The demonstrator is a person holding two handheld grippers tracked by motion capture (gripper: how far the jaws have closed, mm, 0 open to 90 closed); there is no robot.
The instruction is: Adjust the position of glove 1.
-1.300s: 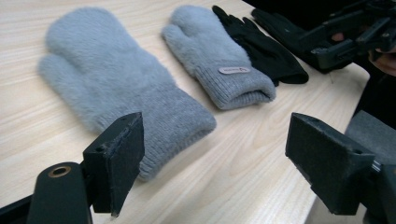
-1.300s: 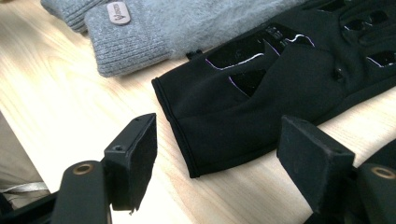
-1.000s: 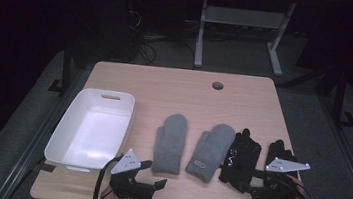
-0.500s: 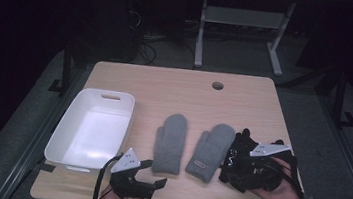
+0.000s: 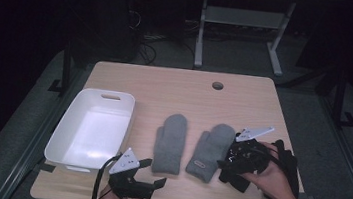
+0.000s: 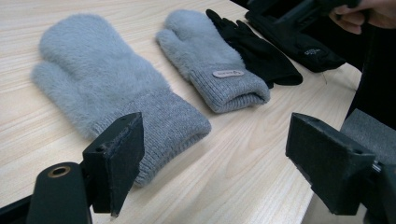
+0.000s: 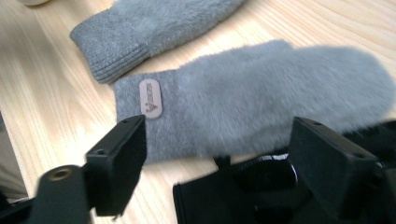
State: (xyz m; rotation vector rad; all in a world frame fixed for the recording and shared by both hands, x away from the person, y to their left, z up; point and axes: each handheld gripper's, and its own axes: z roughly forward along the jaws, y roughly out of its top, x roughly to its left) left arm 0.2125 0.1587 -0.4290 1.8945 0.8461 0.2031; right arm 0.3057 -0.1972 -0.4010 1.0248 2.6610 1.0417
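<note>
Black gloves [image 5: 286,160] half behind right gripper [image 5: 230,163]

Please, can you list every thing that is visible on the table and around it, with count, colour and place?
mittens: 2, grey, side by side at the table's middle; the right one has a small label on its cuff
gloves: 2, black, beside the labelled mitten, near the table's right edge
tub: 1, white, on the table's left side
table: 1, light wood, with a round hole near its far edge
left gripper: 1, black, open, at the near edge before the left mitten
right gripper: 1, black, open, over the gloves beside the labelled mitten
</note>
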